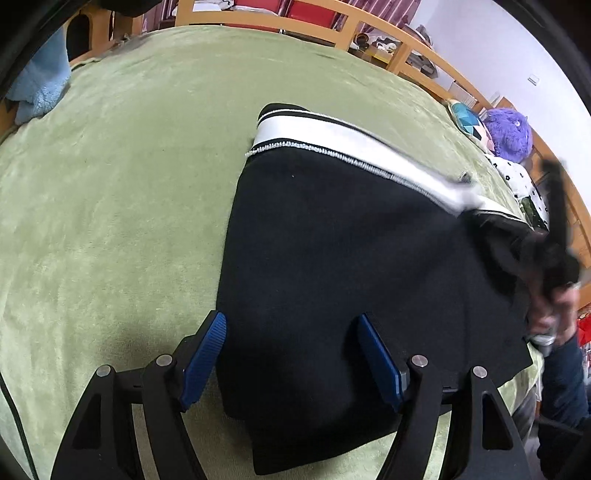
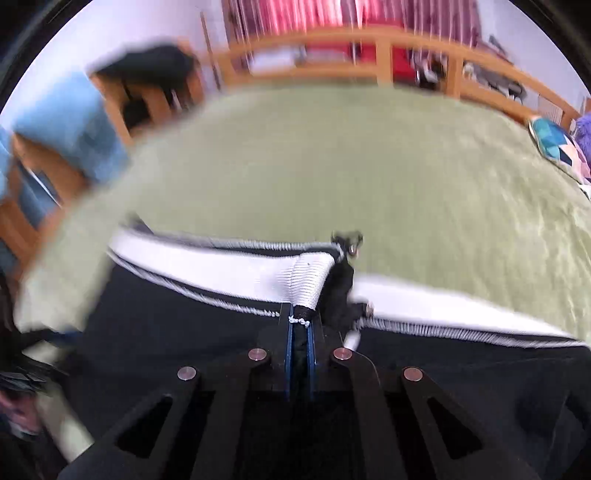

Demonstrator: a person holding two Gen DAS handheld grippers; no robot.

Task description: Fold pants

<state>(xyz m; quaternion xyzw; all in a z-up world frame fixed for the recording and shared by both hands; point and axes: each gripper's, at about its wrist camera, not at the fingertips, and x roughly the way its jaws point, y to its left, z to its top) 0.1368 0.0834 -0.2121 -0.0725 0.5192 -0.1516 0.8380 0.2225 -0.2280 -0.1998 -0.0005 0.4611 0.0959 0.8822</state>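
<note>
**Black pants on green blanket: one grip, one open gripper**

Fingers: the left gripper (image 1: 291, 354) is seen with its blue pads (image 1: 205, 356) well apart, nothing pressed between them; the near left edge of the pants (image 1: 332, 258) lies in the gap below. The right gripper (image 2: 300, 363) is seen with its pads brought together, clamped on a bunched fold of the white waistband (image 2: 236, 266) and the black cloth under it.

Items, largest first:

1. Blanket (image 1: 110, 166), green, plush, spread over the whole bed surface. All other items are carried on it.
2. Pants, black, laid flat on the blanket's right half in the left view, waistband at the far end. The right side is lifted and rumpled where it is gripped.
3. Bed frame (image 1: 369, 27), wooden rails, running along the far and right sides.
4. Blue cloth (image 1: 40, 92), fluffy, at the far left corner, well apart from the pants.
5. Purple plush (image 1: 511, 133), at the right edge, beside a patterned cushion (image 1: 467, 120).
6. Waistband, white, edged with silvery trim; drawn up into a ridge at the right gripper in the right view.
7. Hand (image 1: 554, 314), blurred, at the far right of the left view, with a dark sleeve below it.
</note>
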